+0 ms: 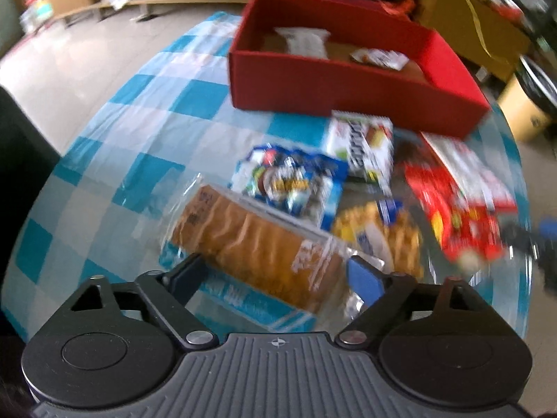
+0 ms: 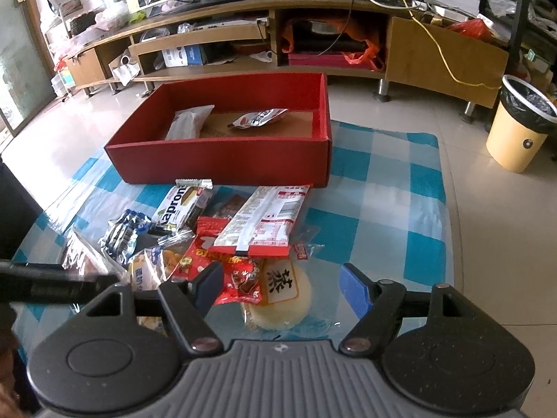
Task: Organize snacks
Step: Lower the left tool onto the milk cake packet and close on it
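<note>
My left gripper [image 1: 276,275] is open, and a clear-wrapped brown bread pack [image 1: 257,240] lies slantwise on the table between its fingers. This view is blurred. Behind the bread are a blue-and-white packet [image 1: 292,181], a white wafer pack [image 1: 362,146], a yellow snack bag [image 1: 379,233] and a red packet [image 1: 459,209]. My right gripper [image 2: 282,287] hovers open over a round pale cake [image 2: 282,296] and a red packet [image 2: 226,268]; its pads touch neither. The red box [image 2: 222,160] at the back holds a white packet [image 2: 189,122] and a red-and-white one [image 2: 259,118].
The snacks lie on a round glass table over a blue-and-white checked cloth [image 2: 393,188]. A red-and-white packet [image 2: 264,223] lies across the pile. A yellow bin [image 2: 518,132] stands on the floor to the right, and a low wooden TV stand [image 2: 445,52] runs along the back.
</note>
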